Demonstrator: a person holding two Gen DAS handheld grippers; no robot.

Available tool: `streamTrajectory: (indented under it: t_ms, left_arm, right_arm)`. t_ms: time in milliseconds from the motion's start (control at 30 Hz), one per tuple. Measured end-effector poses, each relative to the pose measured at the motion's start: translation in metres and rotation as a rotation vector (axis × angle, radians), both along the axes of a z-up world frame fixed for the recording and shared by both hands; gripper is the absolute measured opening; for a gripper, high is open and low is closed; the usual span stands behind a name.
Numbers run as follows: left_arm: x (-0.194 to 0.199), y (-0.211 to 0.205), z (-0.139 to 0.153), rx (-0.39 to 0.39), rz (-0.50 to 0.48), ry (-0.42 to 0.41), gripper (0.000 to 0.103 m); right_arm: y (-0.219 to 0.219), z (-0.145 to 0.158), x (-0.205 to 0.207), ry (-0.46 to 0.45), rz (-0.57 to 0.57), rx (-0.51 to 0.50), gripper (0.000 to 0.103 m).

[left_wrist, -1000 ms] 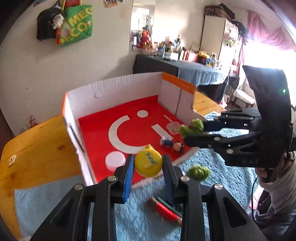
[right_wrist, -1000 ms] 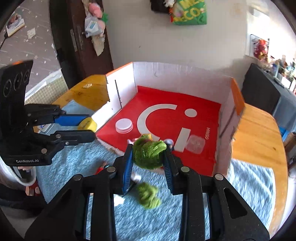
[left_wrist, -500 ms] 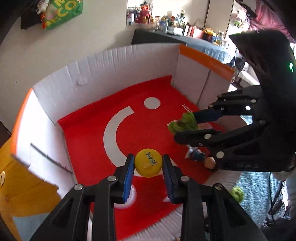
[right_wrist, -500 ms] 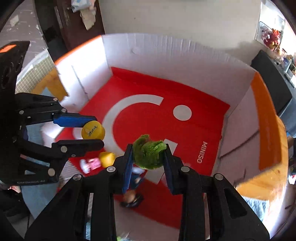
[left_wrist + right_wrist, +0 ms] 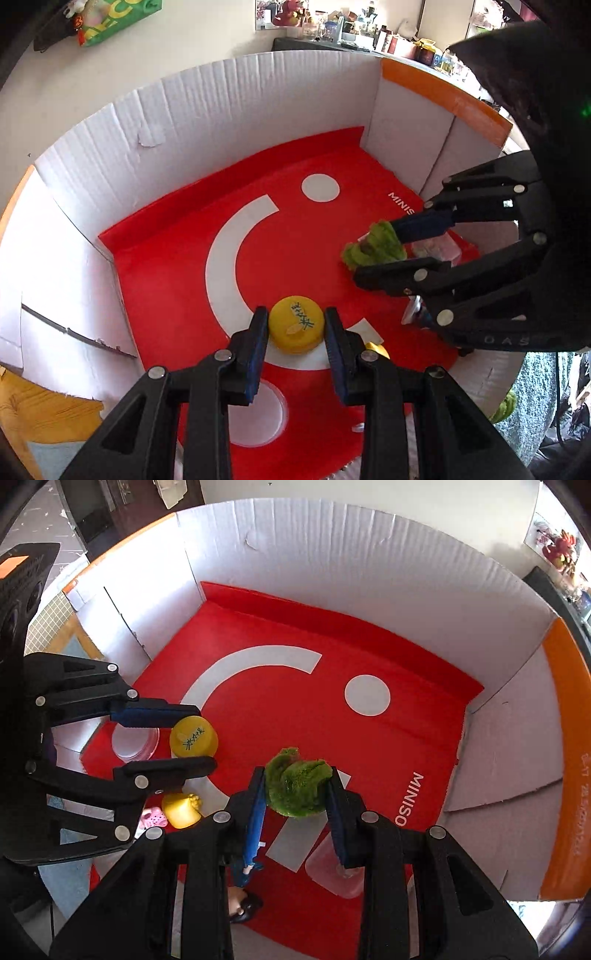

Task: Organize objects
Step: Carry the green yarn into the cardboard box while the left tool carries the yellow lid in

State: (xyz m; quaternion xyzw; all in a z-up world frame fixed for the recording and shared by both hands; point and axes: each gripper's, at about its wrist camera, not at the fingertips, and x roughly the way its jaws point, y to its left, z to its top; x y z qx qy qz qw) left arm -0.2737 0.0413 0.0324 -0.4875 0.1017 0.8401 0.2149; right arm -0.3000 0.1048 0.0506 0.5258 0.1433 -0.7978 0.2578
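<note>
In my left claw (image 5: 295, 328) sits a yellow cap (image 5: 296, 328), a squat round disc with dark handwritten characters and a small orange mark on its top face; both blue pads pinch its sides, and it hangs just above the red floor of the cardboard box (image 5: 221, 110). In my right claw (image 5: 297, 792) is a green fuzzy toy (image 5: 295, 782), a shaggy moss-coloured lump with a curled upper lobe, squeezed between the pads, also low over the box floor. From the right wrist view the left claw (image 5: 207, 742) and its cap (image 5: 193, 737) lie to the left of the toy. The box has white corrugated walls with orange top edges, and its red floor bears a white arc, a white dot and lettering. On that floor lie a clear round lid (image 5: 135, 742), a small yellow toy (image 5: 181, 809), a pink shoe-shaped piece (image 5: 152, 818), a small figure with dark hair (image 5: 243, 904) and a clear shallow container (image 5: 340, 871).
</note>
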Motion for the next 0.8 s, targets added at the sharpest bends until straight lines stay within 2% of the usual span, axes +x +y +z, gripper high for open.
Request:
streamTrajectory:
  t_ms: [800]
  left_arm:
    - [0.001, -0.005, 0.002, -0.008, -0.003, 0.008, 0.034]
  right_arm:
    - [0.010, 0.004, 0.016, 0.003, 0.011, 0.013, 0.031]
